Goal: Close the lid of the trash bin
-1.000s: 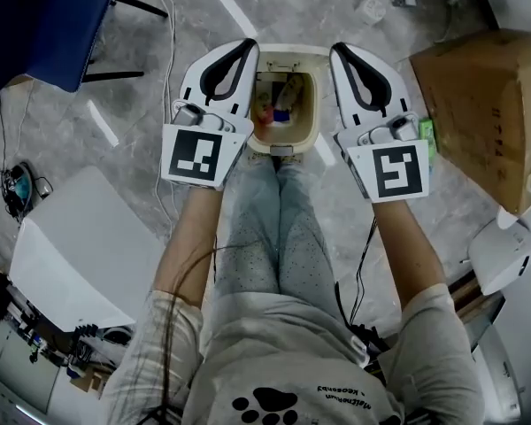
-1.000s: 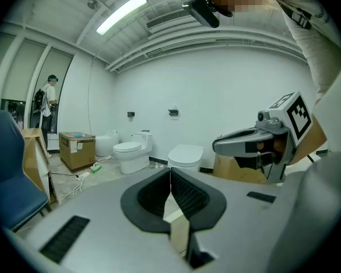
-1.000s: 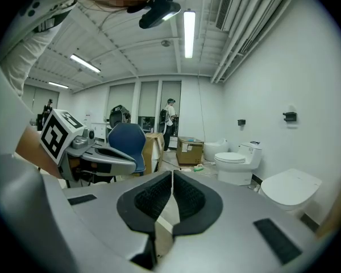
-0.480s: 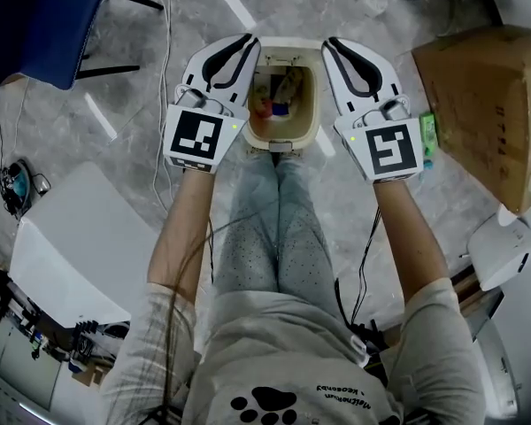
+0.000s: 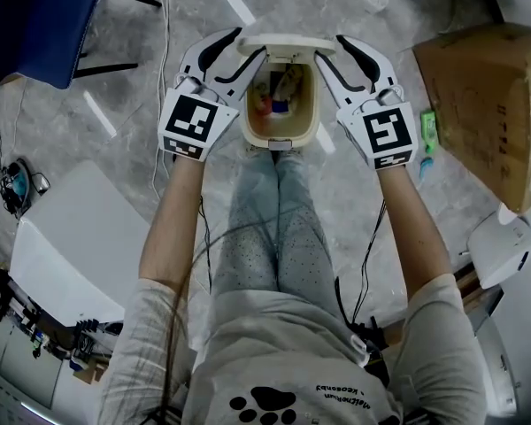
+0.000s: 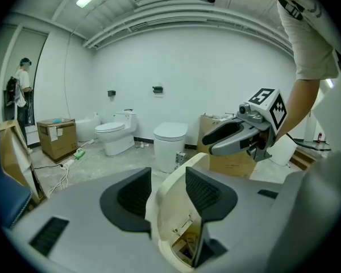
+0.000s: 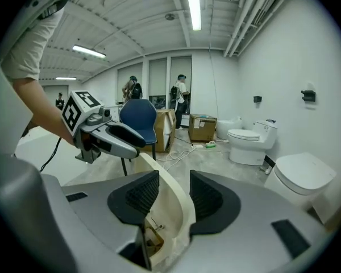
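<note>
- trash bin (image 5: pixel 283 144) sits on the floor just past the person's knees; its lid (image 5: pixel 286 44) is flipped up at the far side, some junk showing inside
- left gripper (image 6: pixel 167 178) has the lid's left edge between its jaws; they've just been opening and stand wide; pads don't seem to press it, hard to be sure
- right gripper (image 7: pixel 175 186) same deal on the right edge; jaws just opened, wide apart
- cardboard box (image 5: pixel 487 113) off right; blue chair (image 5: pixel 35 25) upper left

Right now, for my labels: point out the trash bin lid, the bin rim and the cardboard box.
trash bin lid (image 5: pixel 288 42), head view, on its raised top edge.
bin rim (image 5: pixel 265 140), head view, on the near edge.
cardboard box (image 5: pixel 482 104), head view, on its top face.
</note>
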A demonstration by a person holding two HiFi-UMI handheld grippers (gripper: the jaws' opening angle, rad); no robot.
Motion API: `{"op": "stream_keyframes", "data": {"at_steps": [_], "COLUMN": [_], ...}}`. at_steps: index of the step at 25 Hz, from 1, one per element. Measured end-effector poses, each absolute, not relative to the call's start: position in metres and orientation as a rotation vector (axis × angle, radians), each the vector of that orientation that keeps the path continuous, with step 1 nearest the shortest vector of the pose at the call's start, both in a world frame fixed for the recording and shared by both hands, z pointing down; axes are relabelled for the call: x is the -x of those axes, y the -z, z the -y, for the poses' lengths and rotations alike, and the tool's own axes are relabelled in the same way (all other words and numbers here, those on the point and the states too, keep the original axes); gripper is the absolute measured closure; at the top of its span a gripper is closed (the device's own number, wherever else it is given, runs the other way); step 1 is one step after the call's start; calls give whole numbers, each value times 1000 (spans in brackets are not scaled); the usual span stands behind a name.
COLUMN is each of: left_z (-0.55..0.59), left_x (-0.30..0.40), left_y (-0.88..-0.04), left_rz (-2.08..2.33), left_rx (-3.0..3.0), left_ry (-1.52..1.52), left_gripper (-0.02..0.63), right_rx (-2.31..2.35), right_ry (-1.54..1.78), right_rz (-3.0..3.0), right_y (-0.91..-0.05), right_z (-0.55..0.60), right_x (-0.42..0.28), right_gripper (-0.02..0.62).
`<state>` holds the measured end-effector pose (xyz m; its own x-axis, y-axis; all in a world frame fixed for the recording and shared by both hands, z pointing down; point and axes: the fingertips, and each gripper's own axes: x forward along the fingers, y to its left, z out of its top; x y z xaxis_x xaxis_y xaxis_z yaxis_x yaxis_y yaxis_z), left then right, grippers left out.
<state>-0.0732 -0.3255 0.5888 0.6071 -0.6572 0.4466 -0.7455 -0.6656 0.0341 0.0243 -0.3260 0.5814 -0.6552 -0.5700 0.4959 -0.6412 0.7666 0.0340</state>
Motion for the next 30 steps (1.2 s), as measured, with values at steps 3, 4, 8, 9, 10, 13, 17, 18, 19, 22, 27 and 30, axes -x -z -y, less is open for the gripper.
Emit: {"op": "stream_keyframes", "data": {"at_steps": [3, 4, 8, 9, 10, 13, 17, 18, 19, 22, 27, 30], "left_z": [327, 328, 329, 329, 329, 330, 330, 328, 326, 319, 301, 288], "left_x": [74, 75, 74, 74, 74, 76, 77, 77, 77, 76, 73, 71], "left_y": [-596, -598, -607, -609, -612, -616, -616, -616, -617, -617, -617, -617], "left_rz": [1133, 1125, 1092, 1084, 1077, 1083, 1091, 1085, 1077, 1064, 1057, 1047], "left_rx": [-2612, -2610, -2602, -2602, -2603, -2595, -2611, -2623, -2634, -2649, -2665, -2672], "left_ry": [-632, -644, -656, -666, -680, -716, -749, -762, -772, -779, -786, -780], "left_gripper": [420, 419, 419, 419, 419, 419, 488, 492, 495, 499, 499, 499], "right_rx": [-878, -871, -850, -845, -842, -835, -818, -808, -800, -787, -775, -761], "right_ry": [-210, -221, -235, -235, -239, -261, -143, -120, -109, -90, -65, -48], "right_rz": [2432, 2419, 2386, 2378, 2371, 2354, 2318, 2314, 2313, 2310, 2307, 2305], "right_y": [-597, -602, -614, -616, -618, -623, -626, -626, -626, -627, -628, -628], "right_z": [328, 329, 334, 335, 336, 338, 335, 333, 331, 324, 308, 295], "right_x": [-28, -29, -30, -30, -31, -33, -34, -34, -34, -35, -38, -39], "right_gripper": [411, 408, 408, 408, 408, 413, 509, 511, 512, 512, 512, 512]}}
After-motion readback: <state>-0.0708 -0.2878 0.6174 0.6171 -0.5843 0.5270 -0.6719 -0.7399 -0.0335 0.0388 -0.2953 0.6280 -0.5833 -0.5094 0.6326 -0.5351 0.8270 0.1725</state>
